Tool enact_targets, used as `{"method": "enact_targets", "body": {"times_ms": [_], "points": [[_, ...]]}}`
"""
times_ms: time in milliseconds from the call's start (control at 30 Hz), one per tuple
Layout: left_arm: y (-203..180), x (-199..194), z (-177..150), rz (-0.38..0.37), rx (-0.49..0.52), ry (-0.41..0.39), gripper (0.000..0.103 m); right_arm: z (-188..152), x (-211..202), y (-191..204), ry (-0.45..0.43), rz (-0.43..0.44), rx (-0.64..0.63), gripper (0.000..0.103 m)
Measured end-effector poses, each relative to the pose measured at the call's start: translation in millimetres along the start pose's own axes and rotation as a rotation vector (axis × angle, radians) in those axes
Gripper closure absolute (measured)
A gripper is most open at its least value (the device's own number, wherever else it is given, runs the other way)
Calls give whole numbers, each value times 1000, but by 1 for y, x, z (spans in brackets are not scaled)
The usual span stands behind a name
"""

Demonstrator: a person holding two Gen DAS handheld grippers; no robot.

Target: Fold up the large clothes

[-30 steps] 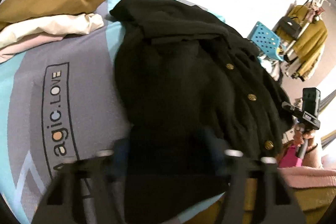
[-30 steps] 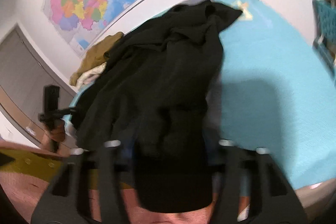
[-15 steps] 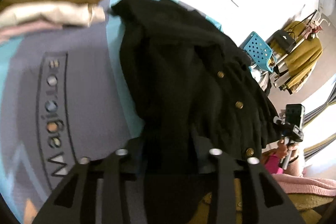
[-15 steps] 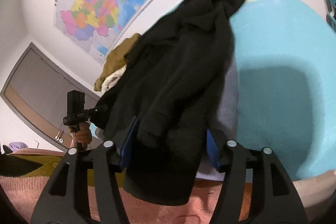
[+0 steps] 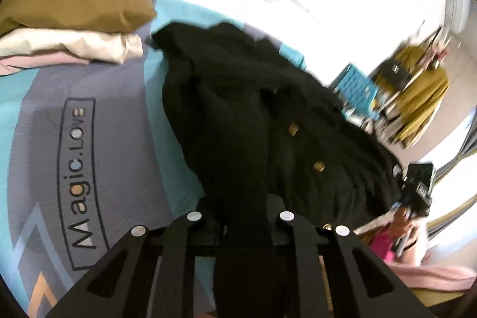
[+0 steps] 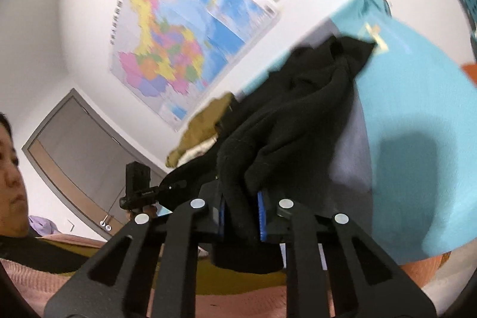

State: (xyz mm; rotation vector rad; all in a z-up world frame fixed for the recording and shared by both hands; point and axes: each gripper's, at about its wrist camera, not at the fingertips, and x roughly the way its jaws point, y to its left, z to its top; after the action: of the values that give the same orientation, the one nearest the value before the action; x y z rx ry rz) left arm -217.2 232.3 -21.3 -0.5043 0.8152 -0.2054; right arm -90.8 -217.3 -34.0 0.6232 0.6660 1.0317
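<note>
Cardigan pinched at both ends

Fabric of the black cardigan [image 5: 238, 121] fills the closed left hand-held gripper [image 5: 241, 213] at lower centre of its frame. The right hand-held gripper [image 6: 240, 213] likewise clamps a bunched fold of it between blue pads [image 6: 261, 216]. Beyond, the garment trails across the turquoise bed [image 6: 417, 115]. Folded clothes [image 5: 71, 20] sit upper left; a map [image 6: 182, 35] hangs on the far wall.
</note>
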Motion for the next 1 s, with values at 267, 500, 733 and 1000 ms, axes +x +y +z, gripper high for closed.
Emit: {"method": "enact_targets", "body": {"times_ms": [267, 500, 733, 1000], "points": [[-4, -59, 7, -53, -14, -137, 88, 6, -25, 32, -101, 97, -42, 89], [26, -31, 12, -45, -108, -44, 88, -1, -12, 12, -73, 56, 45, 89], [18, -35, 34, -60, -88, -48, 88, 31, -8, 25, -82, 45, 4, 88], [4, -33, 106, -28, -29, -33, 87, 96, 16, 21, -99, 42, 24, 87]]}}
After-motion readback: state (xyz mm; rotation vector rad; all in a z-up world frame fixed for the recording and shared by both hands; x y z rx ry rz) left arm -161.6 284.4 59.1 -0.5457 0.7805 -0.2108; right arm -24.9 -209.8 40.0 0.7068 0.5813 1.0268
